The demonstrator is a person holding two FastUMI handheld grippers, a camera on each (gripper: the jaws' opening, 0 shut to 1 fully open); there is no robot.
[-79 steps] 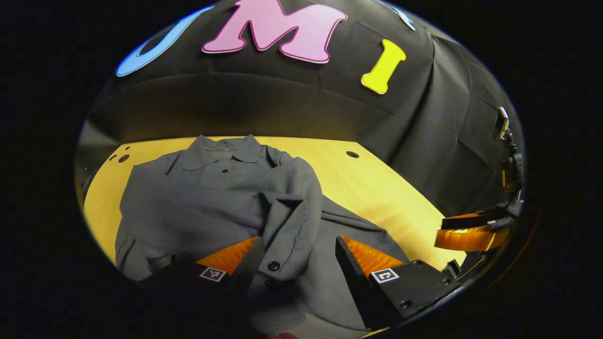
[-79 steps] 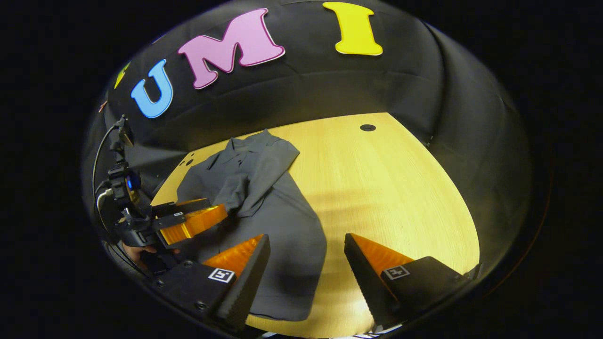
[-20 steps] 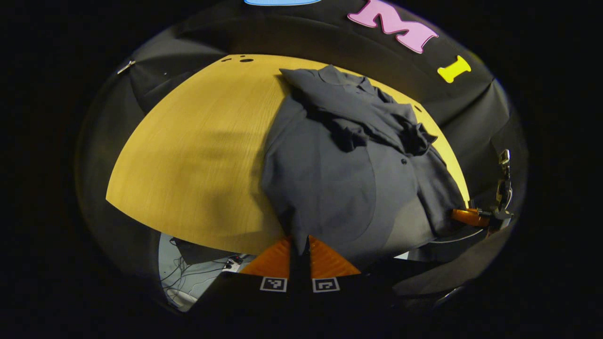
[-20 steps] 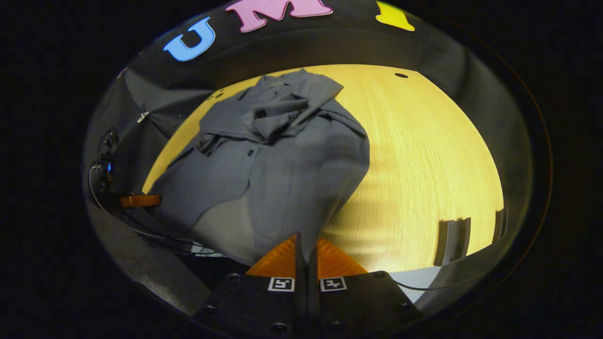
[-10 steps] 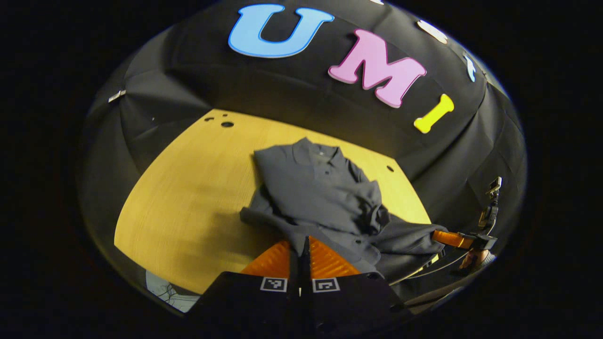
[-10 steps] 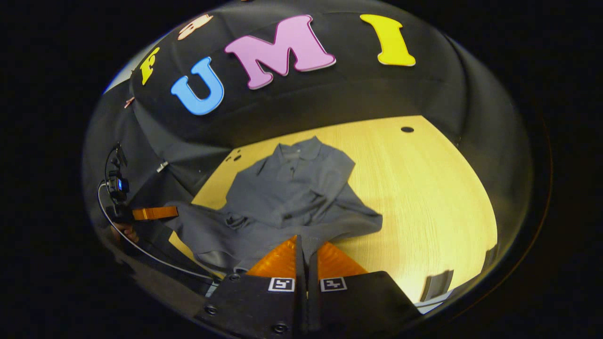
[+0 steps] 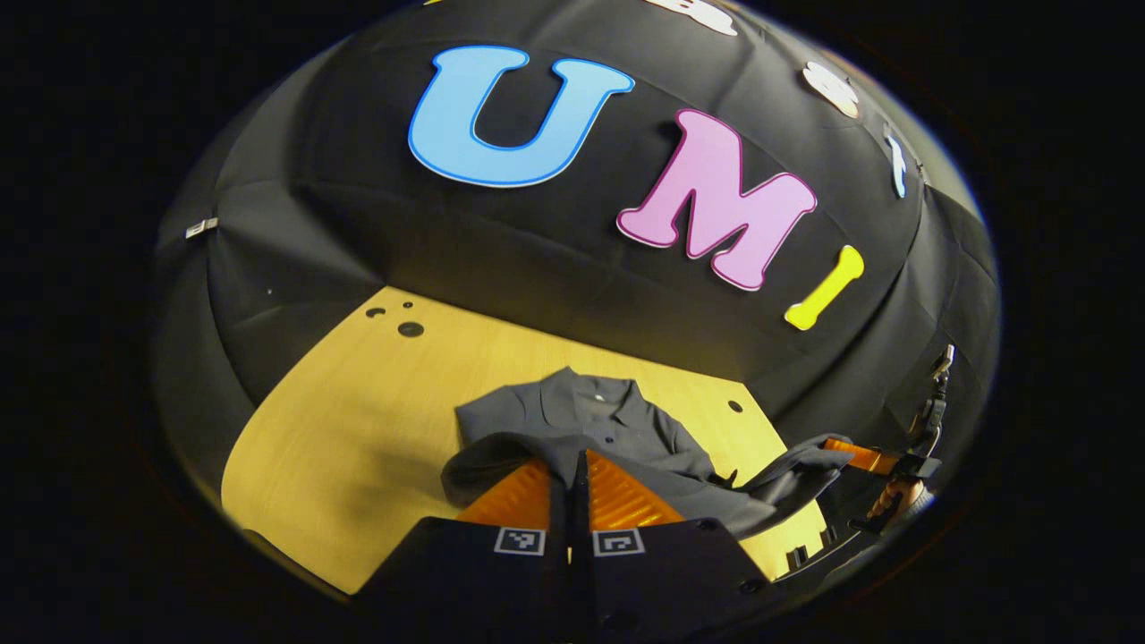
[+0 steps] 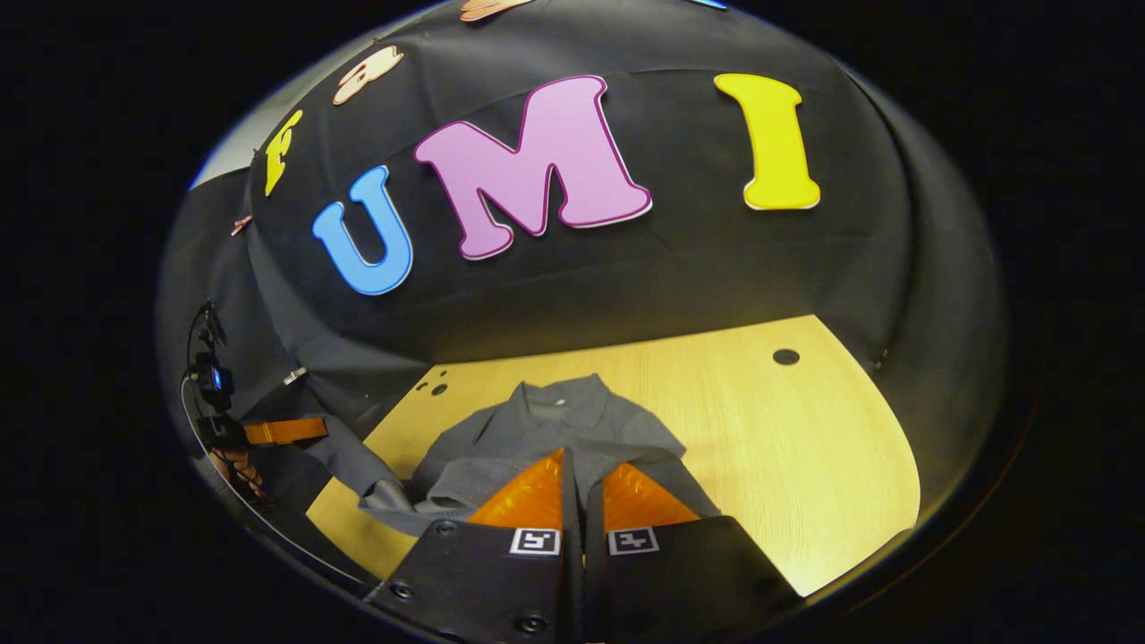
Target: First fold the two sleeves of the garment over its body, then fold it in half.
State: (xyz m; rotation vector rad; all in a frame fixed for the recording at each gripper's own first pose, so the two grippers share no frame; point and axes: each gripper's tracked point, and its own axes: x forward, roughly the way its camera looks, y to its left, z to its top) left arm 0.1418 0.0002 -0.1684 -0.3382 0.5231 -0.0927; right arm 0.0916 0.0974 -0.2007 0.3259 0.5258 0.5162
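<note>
Carrying: both grippers bring the shirt's hem edge over toward the collar, the halving fold under way.
Left gripper (image 7: 572,465): jaws pressed together, a thin edge of grey cloth pinched between them.
Right gripper (image 8: 577,465): jaws likewise closed tight on the hem; it also shows far off in the left gripper view, cloth draped from it.
Shirt (image 7: 617,429): a grey button-up on the wooden table (image 7: 358,420), collar (image 8: 559,398) toward the booth wall, the lower part lifted and doubled back over the chest.
Changed, four seconds: then both grippers were wide open over the shirt lying flat with one sleeve across its front; now both sleeves seem tucked under the lifted panel.
Changed, last second: the hem hung near the table's front edge a second ago; now it has travelled most of the way to the collar and the visible shirt is much shorter.
Meaning: the sleeve folds look done; the final fold is nearly closed.
Next, as a judgement: lower the hem onto the shoulders, level on both sides, then release.
Risk: the sagging cloth between the two grips may wrinkle on landing.
</note>
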